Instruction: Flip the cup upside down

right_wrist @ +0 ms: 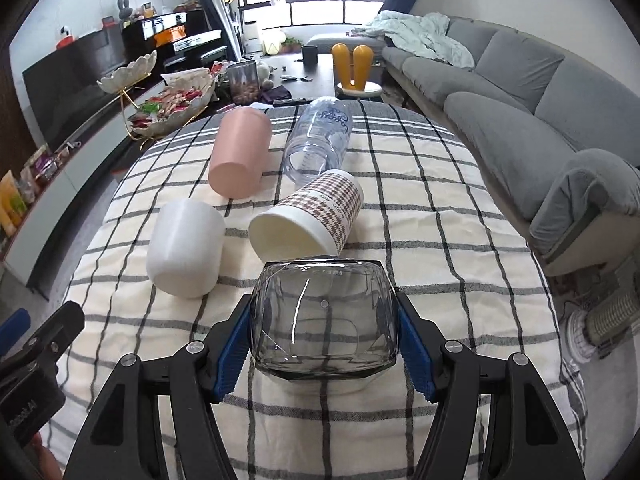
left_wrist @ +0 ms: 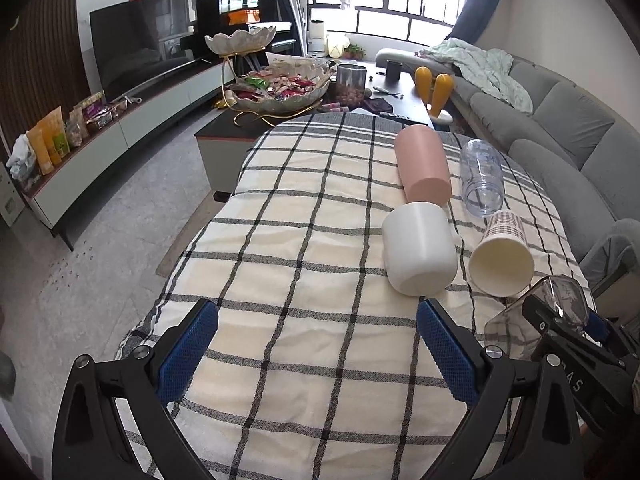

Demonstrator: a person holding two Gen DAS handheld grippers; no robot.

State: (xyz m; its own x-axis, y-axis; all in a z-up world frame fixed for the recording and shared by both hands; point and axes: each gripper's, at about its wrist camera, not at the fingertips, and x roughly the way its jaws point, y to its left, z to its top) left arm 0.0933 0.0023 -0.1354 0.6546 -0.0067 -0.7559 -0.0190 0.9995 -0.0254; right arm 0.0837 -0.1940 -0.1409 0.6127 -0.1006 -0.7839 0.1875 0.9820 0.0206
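My right gripper [right_wrist: 325, 340] is shut on a clear smoky glass cup [right_wrist: 324, 320], which lies on its side just above the checked cloth [right_wrist: 440, 240]. The glass also shows in the left wrist view [left_wrist: 536, 316], at the lower right, in that gripper. My left gripper [left_wrist: 316, 356] is open and empty over the cloth, left of the cups. Several more cups lie on their sides: a white one [left_wrist: 418, 256] [right_wrist: 186, 248], a pink one [left_wrist: 424, 164] [right_wrist: 240, 152], a houndstooth paper cup [left_wrist: 502, 256] [right_wrist: 312, 216] and a clear plastic one [left_wrist: 482, 176] [right_wrist: 320, 140].
A grey sofa [right_wrist: 520, 92] runs along the right. Behind the cloth stands a dark coffee table [left_wrist: 240, 128] with a snack bowl [left_wrist: 280, 92], a jar [left_wrist: 351, 84] and yellow bunny ears [left_wrist: 434, 88]. A TV cabinet [left_wrist: 120, 128] lines the left wall.
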